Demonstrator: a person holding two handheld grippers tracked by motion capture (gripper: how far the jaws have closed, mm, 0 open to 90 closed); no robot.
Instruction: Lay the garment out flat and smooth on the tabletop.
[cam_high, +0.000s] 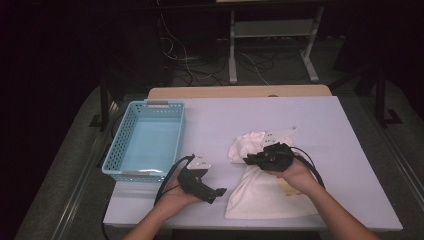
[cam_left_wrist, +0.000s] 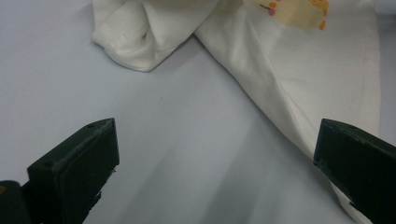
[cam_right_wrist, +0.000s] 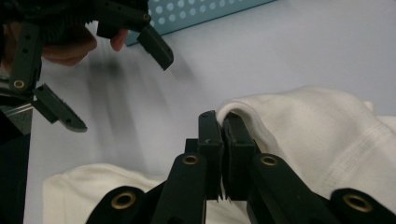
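Note:
A white garment (cam_high: 262, 197) with a small yellow print lies crumpled on the pale table (cam_high: 310, 120), right of centre. My right gripper (cam_high: 248, 160) rests on its bunched upper part. In the right gripper view, the right gripper (cam_right_wrist: 223, 122) is shut on a fold of the white garment (cam_right_wrist: 317, 121). My left gripper (cam_high: 218, 193) is held just left of the garment, near the front edge. Its jaws stand wide open in the left gripper view, where the left gripper (cam_left_wrist: 217, 133) has only bare table between its fingers and the garment (cam_left_wrist: 299, 70) lies just ahead.
A light blue perforated basket (cam_high: 117, 145) sits at the table's left side, with nothing in it. The open left gripper (cam_right_wrist: 119, 91) and its hand show at the upper left of the right gripper view. Behind the table are dark floor, cables and a metal stand (cam_high: 232, 45).

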